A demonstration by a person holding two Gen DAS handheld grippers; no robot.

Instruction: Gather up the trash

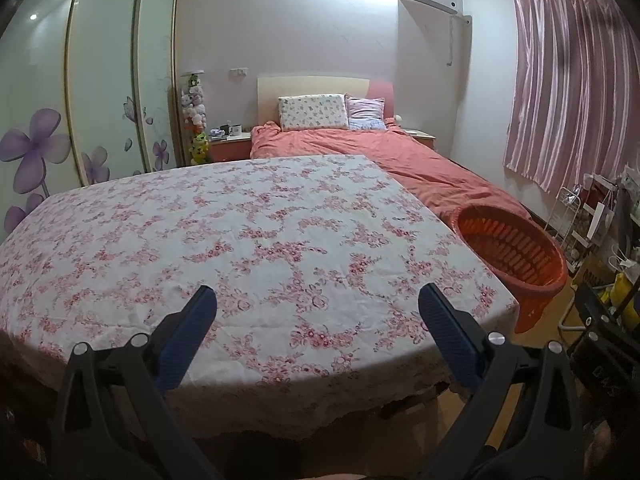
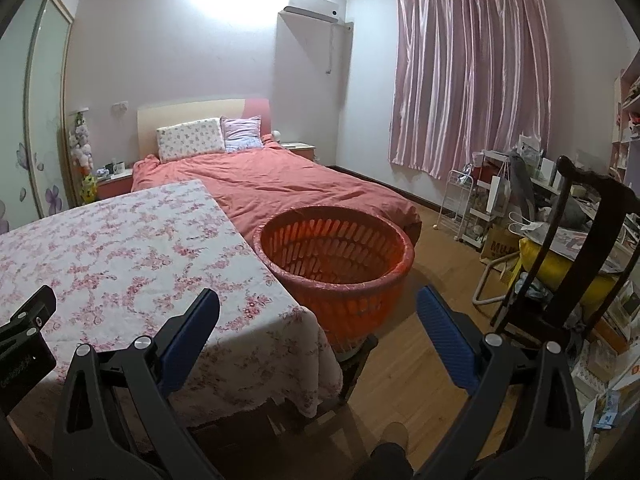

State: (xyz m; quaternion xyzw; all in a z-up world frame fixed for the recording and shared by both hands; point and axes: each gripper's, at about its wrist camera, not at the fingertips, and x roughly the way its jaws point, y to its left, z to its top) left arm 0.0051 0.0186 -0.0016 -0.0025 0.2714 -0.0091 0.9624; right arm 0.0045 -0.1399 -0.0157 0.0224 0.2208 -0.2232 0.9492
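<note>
The left gripper (image 1: 316,300) hovers over the near edge of a table (image 1: 240,232) covered in a pink-flowered cloth; its blue-padded fingers (image 1: 188,340) are spread wide apart with nothing between them. The right gripper (image 2: 318,304) is held just right of the table's (image 2: 120,248) near right corner, above the wooden floor (image 2: 420,360), its jaws equally wide and holding nothing. Part of the left gripper (image 2: 24,336) shows at the left edge of the right wrist view.

An orange slatted basket (image 2: 340,276) stands just beside the table's right side, at the foot of a bed (image 2: 280,184) with a salmon cover; in the left wrist view the basket (image 1: 516,252) sits to the far right of the cloth. What it rests on is hidden. No trash can be made out on the cloth or inside the basket.

Far right, a pink curtain (image 2: 472,80) hangs over the window, with a dark chair (image 2: 568,248) and cluttered shelves below. A wardrobe (image 1: 100,80) with purple flowers lines the left wall.
</note>
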